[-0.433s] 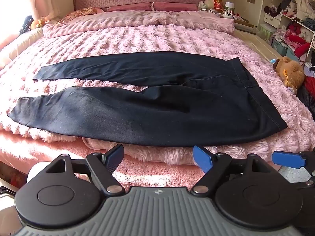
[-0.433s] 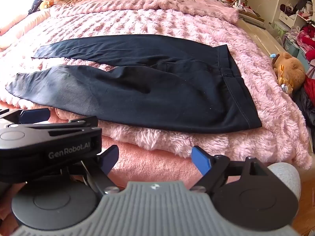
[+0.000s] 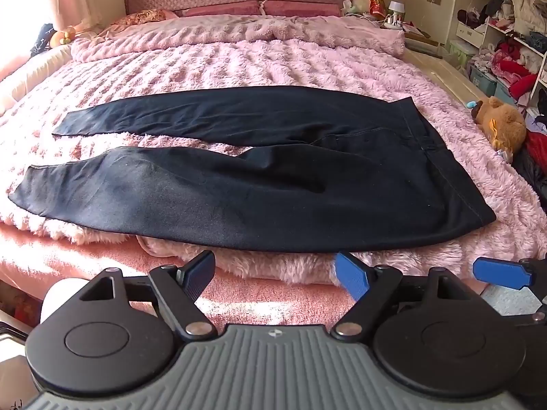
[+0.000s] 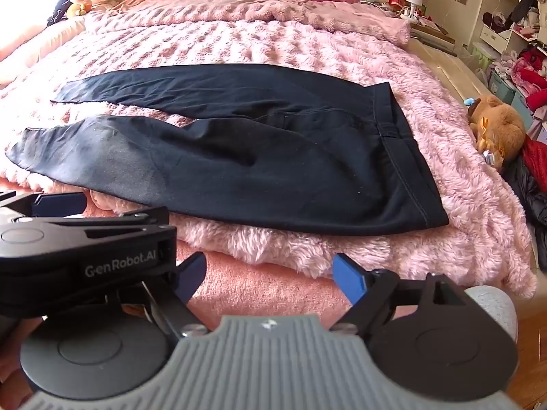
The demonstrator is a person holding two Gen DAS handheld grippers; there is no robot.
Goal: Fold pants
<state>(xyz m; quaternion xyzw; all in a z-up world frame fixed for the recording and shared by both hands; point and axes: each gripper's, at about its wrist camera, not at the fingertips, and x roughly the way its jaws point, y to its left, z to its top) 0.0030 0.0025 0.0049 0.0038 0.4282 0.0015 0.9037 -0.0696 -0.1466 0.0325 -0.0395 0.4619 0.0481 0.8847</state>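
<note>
A: Where do things stand with the pants (image 3: 259, 174)?

B: They lie flat across the pink blanket (image 3: 239, 61), unfolded. The waistband (image 3: 441, 157) sits toward three o'clock, the two leg cuffs toward nine, with the legs splayed apart and blanket showing between them. By my reading no fold has been made yet; this is the approach.

A: And the grippers?

B: The left gripper (image 3: 273, 273) hangs at six o'clock in its own view, short of the near edge of the cloth, fingers spread wide with nothing between them. The right gripper (image 4: 270, 273) is the same: splayed, empty, touching nothing, the blanket's fringe just ahead of it. They sit side by side; in the right view the left one's body shows at eight o'clock.

A: What does the next move call for?

B: Probably laying one leg over the other. That means each gripper pinching the near leg's edge, one by the cuff, one by the waistband, and lifting together so the fabric doesn't sag or bunch.
</note>
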